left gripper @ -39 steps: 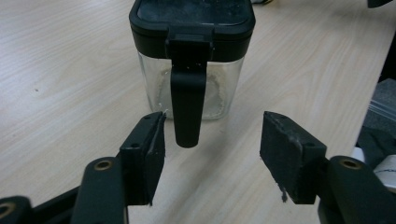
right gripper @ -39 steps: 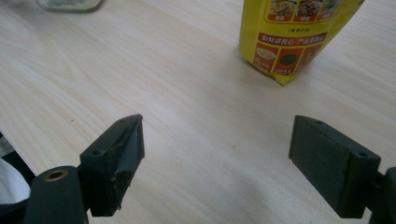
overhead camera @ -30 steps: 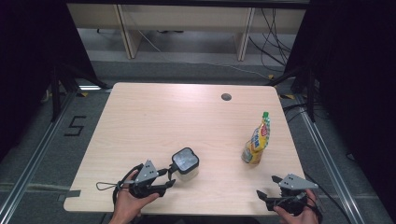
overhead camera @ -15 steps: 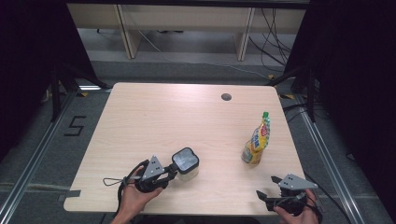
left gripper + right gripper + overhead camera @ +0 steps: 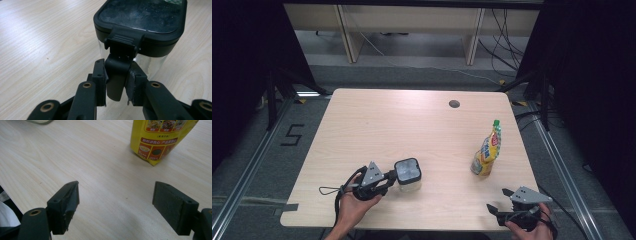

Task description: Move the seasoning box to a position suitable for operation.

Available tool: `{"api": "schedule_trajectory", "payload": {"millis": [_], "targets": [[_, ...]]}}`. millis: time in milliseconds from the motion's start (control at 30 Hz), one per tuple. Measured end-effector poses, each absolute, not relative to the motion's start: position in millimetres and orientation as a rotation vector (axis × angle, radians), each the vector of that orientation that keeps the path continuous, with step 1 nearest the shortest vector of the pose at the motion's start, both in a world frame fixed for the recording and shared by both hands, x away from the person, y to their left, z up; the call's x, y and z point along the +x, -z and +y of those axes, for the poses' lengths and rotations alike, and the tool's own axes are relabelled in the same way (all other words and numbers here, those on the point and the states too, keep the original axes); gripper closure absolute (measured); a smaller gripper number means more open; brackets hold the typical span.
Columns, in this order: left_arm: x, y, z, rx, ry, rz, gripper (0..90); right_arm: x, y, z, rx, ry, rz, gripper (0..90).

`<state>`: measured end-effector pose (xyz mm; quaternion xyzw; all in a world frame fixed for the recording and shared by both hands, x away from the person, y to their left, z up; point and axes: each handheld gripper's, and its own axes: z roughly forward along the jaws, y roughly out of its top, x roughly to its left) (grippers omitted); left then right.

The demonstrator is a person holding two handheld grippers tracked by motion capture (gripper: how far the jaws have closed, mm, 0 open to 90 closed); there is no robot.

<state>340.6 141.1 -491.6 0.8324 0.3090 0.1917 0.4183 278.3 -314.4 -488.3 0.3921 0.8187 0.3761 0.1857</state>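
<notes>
We see the left claw [image 5: 387,179] low over the near left part of the surface [image 5: 412,125], lying almost level and pointing right, the person's left hand [image 5: 352,205] wrapped around its body from below. Its jaws have just been closing and now pinch the black latch tab [image 5: 117,75] that hangs from the lid of the clear container [image 5: 408,174], one pad on each side of it. The container stands upright on the surface, its dark square lid [image 5: 142,17] seated on top, right at the tip of the claw.

We find the right claw [image 5: 498,209] at the near right corner, held low in the right hand [image 5: 532,227] and pointing left and a little away from the person. Its jaws stand wide with nothing but bare wood between them. A yellow pouch [image 5: 487,152] with a green cap stands upright beyond it, well apart from the container.

The surface is pale wood with rounded corners and a small round cable hole [image 5: 454,104] near the far edge. Around it we see grey floor, a floor marking shaped like a 5 [image 5: 292,135] on the left, loose cables at the back, and dark curtains on both sides.
</notes>
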Motion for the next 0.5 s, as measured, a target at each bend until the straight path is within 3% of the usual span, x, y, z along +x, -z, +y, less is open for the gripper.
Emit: {"api": "schedule_trajectory", "payload": {"millis": [100, 500], "targets": [[339.8, 489.6, 139.8, 2.132, -0.541, 0.708, 72.4, 278.1, 488.1, -314.6, 1.106, -1.067, 2.301, 22.6], [335.0, 491.6, 130.5, 2.106, -0.421, 0.640, 72.5, 278.0, 488.2, -314.4, 1.112, -1.069, 2.309, 22.7]]}}
